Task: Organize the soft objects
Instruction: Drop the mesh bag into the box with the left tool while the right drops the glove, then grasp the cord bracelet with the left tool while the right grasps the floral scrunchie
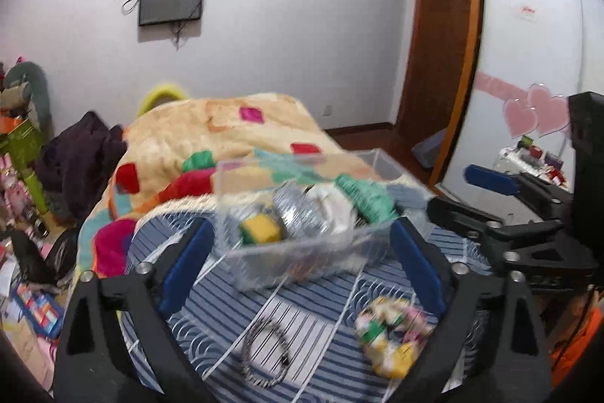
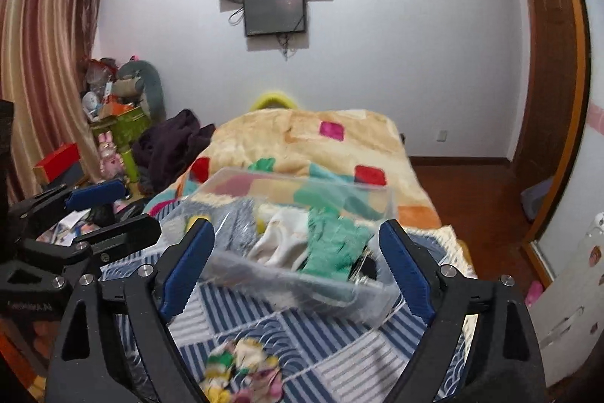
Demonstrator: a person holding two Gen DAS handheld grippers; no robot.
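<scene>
**Most of the soft things are boxed; two pieces still out on the cloth**

Nearest to me, both claws are spread wide and carrying nothing: the left gripper [image 1: 300,263] hangs over the striped cloth [image 1: 302,323] with its blue pads apart, and the right gripper [image 2: 298,267] is the same, just to its side.

Directly under them lie what I take to be the leftovers. The floral scrunchie [image 1: 390,335] sits loose on the cloth close to my left claw's right-hand finger, and the right wrist view shows it low between that claw's fingers. Beside it, toward the left, is a thin dark beaded band [image 1: 264,354], seen only from the left wrist (both frames are smeared with motion, so I cannot tell what it is made of).

Just beyond is the clear plastic box [image 1: 302,252], resting on the cloth. Already inside: a yellow-and-green sponge [image 1: 260,229], a silvery-grey ribbed piece [image 1: 300,216], a white cloth [image 1: 334,204] and a green knitted glove [image 1: 368,197].

Behind the box is the patchwork blanket [image 1: 211,131]; nothing on it looks to me like part of the job.

My judgement: well past halfway, with the scrunchie and perhaps the band left to lift into the box.
</scene>
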